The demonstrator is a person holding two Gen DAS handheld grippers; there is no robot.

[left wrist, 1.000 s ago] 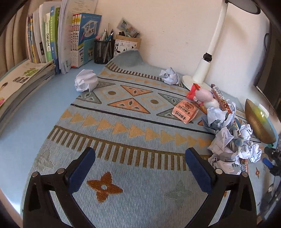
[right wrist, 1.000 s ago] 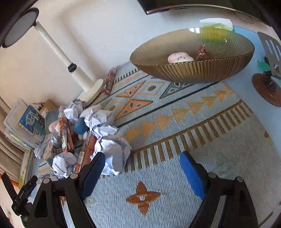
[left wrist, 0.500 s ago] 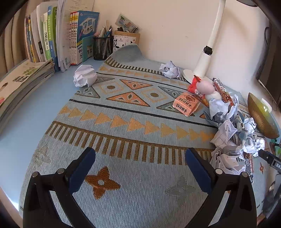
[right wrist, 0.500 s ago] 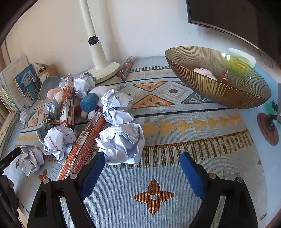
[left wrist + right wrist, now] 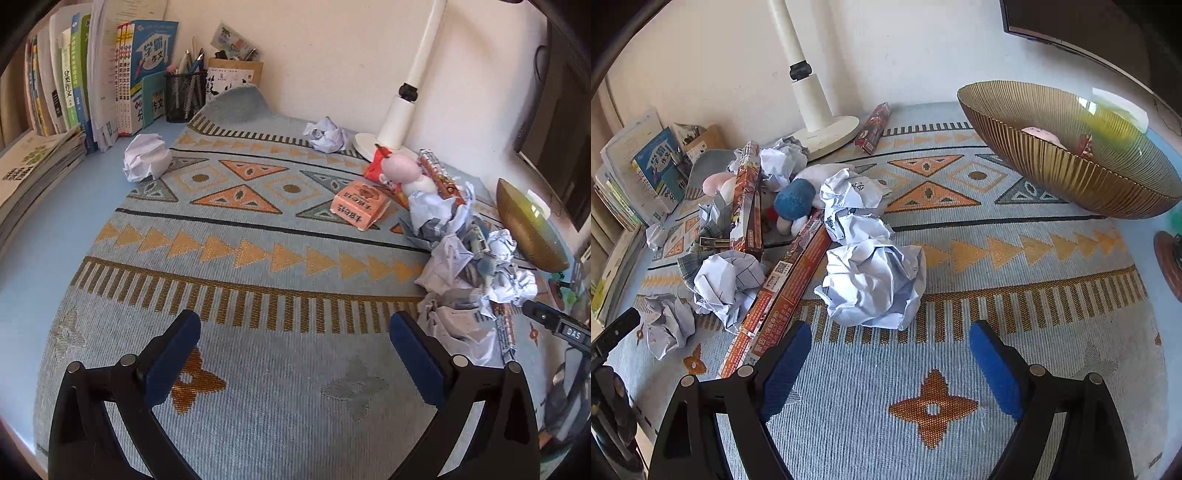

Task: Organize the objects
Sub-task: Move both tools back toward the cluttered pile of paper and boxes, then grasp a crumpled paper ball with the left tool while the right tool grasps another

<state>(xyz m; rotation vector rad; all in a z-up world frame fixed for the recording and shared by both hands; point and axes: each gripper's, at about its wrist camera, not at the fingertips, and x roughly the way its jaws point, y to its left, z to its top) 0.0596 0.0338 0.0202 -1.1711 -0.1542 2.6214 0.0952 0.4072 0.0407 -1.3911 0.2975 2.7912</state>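
Note:
A heap of clutter lies on the patterned mat: crumpled paper balls, long orange boxes, a blue plush toy and a pink one. My right gripper is open and empty, just in front of the nearest paper ball. A gold ribbed bowl holding small items stands at the right. My left gripper is open and empty over bare mat. In its view the heap lies to the right, with an orange packet and two stray paper balls.
A white lamp base stands by the wall behind the heap. Books and a mesh pen cup line the far left corner. A stack of magazines lies at the left. A monitor is at the right.
My right gripper has swung from the bowl toward the heap and now faces the nearest paper ball. My left gripper has shifted slightly, still open.

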